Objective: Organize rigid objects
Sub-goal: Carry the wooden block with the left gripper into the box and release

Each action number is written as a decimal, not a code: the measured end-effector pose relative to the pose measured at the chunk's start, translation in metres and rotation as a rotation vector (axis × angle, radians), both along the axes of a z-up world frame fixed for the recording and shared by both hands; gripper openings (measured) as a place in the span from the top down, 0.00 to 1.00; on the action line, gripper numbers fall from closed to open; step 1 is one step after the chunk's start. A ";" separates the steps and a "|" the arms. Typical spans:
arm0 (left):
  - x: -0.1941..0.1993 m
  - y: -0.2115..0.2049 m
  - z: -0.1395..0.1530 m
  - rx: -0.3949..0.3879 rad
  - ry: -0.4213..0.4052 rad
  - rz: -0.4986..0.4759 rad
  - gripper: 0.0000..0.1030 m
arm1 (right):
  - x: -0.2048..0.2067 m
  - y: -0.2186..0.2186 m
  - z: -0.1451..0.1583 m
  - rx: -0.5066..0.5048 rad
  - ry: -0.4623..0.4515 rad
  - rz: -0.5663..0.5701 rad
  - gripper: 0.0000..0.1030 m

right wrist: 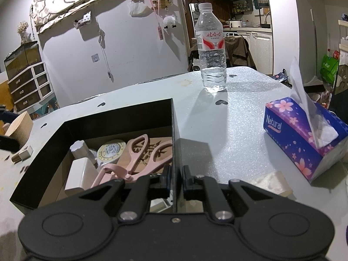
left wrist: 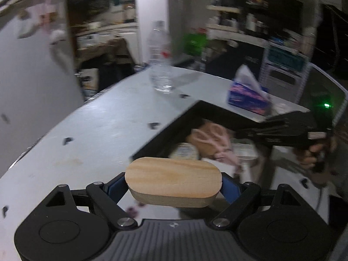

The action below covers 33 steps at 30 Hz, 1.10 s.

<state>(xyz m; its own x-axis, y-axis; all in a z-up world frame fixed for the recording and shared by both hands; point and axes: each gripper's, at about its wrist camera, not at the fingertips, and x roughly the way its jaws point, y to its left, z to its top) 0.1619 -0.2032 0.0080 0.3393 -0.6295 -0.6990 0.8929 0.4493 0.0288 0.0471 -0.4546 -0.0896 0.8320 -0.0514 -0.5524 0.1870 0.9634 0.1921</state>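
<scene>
Here, the left gripper is clamped on a wooden block, an oblong piece with rounded ends, a pale grained top and a smooth lighter side band; its blue-padded fingers press the block's two ends. The block hangs just short of the near corner of the black box, above the grey table.

The right gripper is closed onto the box's thin right wall, one finger inside and one outside. The box is a shallow, square-cornered tray with matte black sides and a brown cardboard-like floor. Inside it lie pink plastic scissors with looped handles, resting over a flat wooden cut-out piece. Left of the scissors sit a round tin with a printed cream lid, a white faceted cap and a white rectangular case at the box's near-left side.

The table surface is speckled and faintly glittery, with small dark heart marks. Beyond the box's far right corner stands a clear ribbed plastic water bottle with a red-and-white label. Right of the box lies a purple tissue pack printed with pink blossoms, a white sheet sticking up. A pale foam-like block lies just in front of the pack.
</scene>
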 end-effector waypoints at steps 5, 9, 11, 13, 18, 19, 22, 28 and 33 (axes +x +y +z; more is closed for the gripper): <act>-0.011 -0.023 -0.002 0.070 -0.030 -0.108 0.15 | 0.001 -0.001 0.000 0.002 0.000 -0.001 0.89; -0.014 -0.038 -0.008 0.149 -0.041 -0.181 0.15 | 0.001 -0.002 0.000 0.002 -0.001 0.000 0.89; -0.016 -0.042 -0.011 0.180 -0.045 -0.209 0.15 | 0.001 -0.002 0.000 0.003 -0.001 0.000 0.89; -0.017 -0.045 -0.013 0.193 -0.043 -0.228 0.15 | 0.001 -0.002 0.000 0.005 -0.003 -0.001 0.89; -0.017 -0.050 -0.018 0.222 -0.035 -0.264 0.15 | 0.001 -0.002 0.000 0.005 -0.002 0.000 0.89; -0.017 -0.052 -0.019 0.229 -0.034 -0.271 0.15 | 0.001 -0.002 0.000 0.005 -0.002 0.000 0.89; -0.015 -0.054 -0.022 0.250 -0.032 -0.286 0.15 | 0.000 -0.002 0.000 0.005 -0.003 -0.001 0.89; -0.010 -0.057 -0.025 0.250 -0.019 -0.308 0.14 | 0.001 -0.002 0.000 0.004 -0.002 -0.001 0.89; -0.010 -0.059 -0.030 0.276 -0.010 -0.328 0.02 | 0.000 -0.002 0.000 0.005 -0.003 -0.001 0.89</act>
